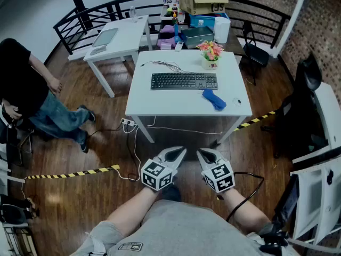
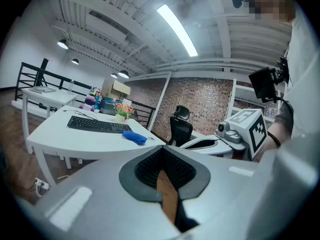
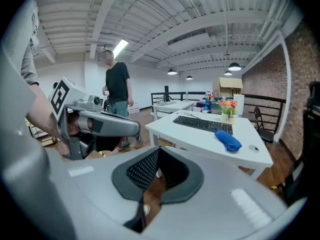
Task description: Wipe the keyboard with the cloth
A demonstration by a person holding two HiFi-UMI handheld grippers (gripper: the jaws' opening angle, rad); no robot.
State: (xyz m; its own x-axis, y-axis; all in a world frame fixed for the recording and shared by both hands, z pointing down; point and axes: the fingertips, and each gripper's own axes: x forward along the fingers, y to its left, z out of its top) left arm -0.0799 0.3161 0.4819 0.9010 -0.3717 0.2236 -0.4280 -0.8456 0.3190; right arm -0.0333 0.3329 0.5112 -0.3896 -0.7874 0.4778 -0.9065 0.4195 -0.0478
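Layout of the scene with the wipe not yet begun. The left tool [image 1: 180, 152] and the right tool [image 1: 203, 153] hang side by side close to the body, over the wooden floor [image 1: 106, 143], both pointing ahead and somewhat down. I read both as clenched and empty: in each gripper view the two jaws meet at their tips with only floor showing behind them.

The cloth [image 1: 214, 99], a blue bundle, lies on the white worktop [image 1: 160, 103], well apart from both tools and straight ahead across a stretch of bare floor. It sits at the near right of the worktop, just beside the right end of the keyboard [image 1: 184, 81] and on my side of it; whether the two touch I cannot tell. Its long axis runs on a slant, from the keyboard's right end toward the worktop's near right corner. The keyboard's long axis runs left to right, parallel to the worktop's near edge, with a flower pot [image 1: 210, 55] behind its right end.

From the head view, the cloth lies slightly to the right of the right tool's line, so I judge the right tool to be the nearer one for the pickup. Its jaws would have to part first and close across the cloth's narrow width.
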